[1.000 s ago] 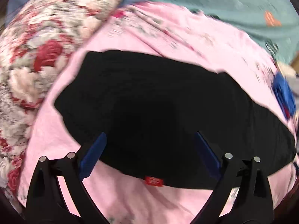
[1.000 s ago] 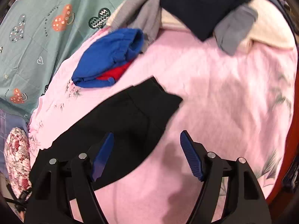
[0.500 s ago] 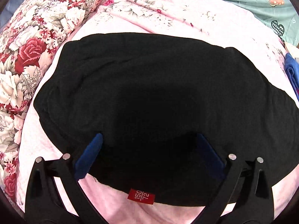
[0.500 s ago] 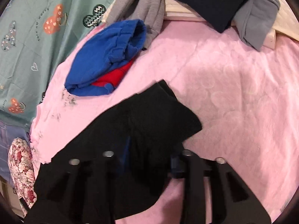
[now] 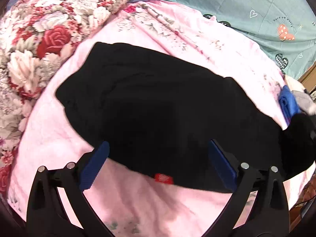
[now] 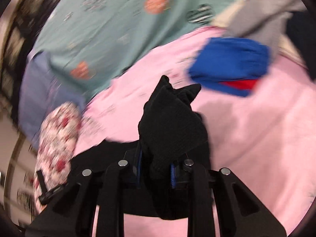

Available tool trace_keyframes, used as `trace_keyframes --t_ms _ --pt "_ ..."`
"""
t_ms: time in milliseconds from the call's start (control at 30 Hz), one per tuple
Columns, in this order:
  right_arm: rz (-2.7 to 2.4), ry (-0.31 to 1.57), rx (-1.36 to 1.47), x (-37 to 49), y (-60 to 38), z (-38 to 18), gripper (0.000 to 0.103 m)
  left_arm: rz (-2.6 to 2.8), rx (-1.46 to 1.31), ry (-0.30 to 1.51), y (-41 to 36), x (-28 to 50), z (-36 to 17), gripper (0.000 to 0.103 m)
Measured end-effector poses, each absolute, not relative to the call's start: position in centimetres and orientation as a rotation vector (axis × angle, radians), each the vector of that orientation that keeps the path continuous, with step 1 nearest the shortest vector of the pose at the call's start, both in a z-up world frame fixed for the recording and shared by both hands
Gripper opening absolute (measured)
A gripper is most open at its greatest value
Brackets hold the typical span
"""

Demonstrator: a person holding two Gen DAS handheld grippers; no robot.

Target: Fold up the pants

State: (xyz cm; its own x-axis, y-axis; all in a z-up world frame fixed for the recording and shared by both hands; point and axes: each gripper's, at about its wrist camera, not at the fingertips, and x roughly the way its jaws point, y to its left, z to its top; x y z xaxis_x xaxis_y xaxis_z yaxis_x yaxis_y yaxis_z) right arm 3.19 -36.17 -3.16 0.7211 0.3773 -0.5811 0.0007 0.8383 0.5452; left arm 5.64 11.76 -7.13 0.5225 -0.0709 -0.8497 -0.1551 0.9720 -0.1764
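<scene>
On a pink bedsheet [image 5: 177,203], black pants [image 5: 158,108] are spread beneath the wide-open left gripper [image 5: 158,164]; their bunched leg end is clamped by the right gripper [image 6: 155,169].

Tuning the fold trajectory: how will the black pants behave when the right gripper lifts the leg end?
Likely floppy: the black pants bunch into a limp peak above the right gripper. Grip probably secure, since the knit looks textured, not slick. The rest may drag across the pink sheet while the left gripper is open.
</scene>
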Motion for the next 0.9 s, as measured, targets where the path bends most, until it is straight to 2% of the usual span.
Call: trace_keyframes --t_ms 133,233,267,300,333,367,433,567,633,700,733,833,900 --pt "0.330 0.887 0.437 7.5 -27.0 -6.6 0.022 0.070 -0.231 1.016 12.8 5.2 -7.1 0.100" --pt "0.414 1.058 0.275 9.5 -20.3 -10.9 0.028 0.093 -0.235 1.016 13.8 5.4 -6.8 0.100" --pt "0.411 1.086 0.222 9.9 -18.8 -12.0 0.032 0.092 -0.239 1.014 14.0 5.4 -6.7 0.100" --pt "0.428 1.025 0.200 9.6 -18.3 -11.8 0.050 0.089 -0.250 1.005 14.2 5.3 -6.5 0.100" --pt "0.469 1.030 0.210 9.4 -18.2 -11.6 0.061 0.090 -0.253 1.001 14.3 5.2 -6.4 0.100" --pt "0.501 1.039 0.231 9.4 -18.4 -11.4 0.066 0.092 -0.249 1.001 14.1 5.3 -6.3 0.100" --pt "0.483 1.034 0.260 9.3 -20.1 -9.9 0.066 0.079 -0.241 1.001 13.4 5.5 -6.2 0.100" --pt "0.341 0.916 0.222 8.1 -25.7 -6.5 0.061 0.016 -0.178 0.980 10.2 6.3 -5.6 0.100" --pt "0.175 0.878 0.167 8.0 -28.7 -6.0 0.052 -0.033 -0.140 0.972 7.6 7.0 -5.2 0.100" --pt "0.010 0.873 0.091 8.6 -31.1 -6.6 0.018 -0.050 -0.105 0.973 5.5 7.6 -5.1 0.100" --pt "-0.029 0.885 0.063 9.0 -31.8 -7.2 0.013 -0.062 -0.090 0.975 4.4 7.9 -5.1 0.100" --pt "-0.029 0.929 0.055 10.5 -32.4 -8.7 0.011 -0.094 -0.058 0.967 1.5 8.4 -4.7 0.100" --pt "-0.026 0.950 0.090 11.2 -32.7 -9.4 0.015 -0.119 -0.050 0.952 -0.1 8.5 -4.1 0.100"
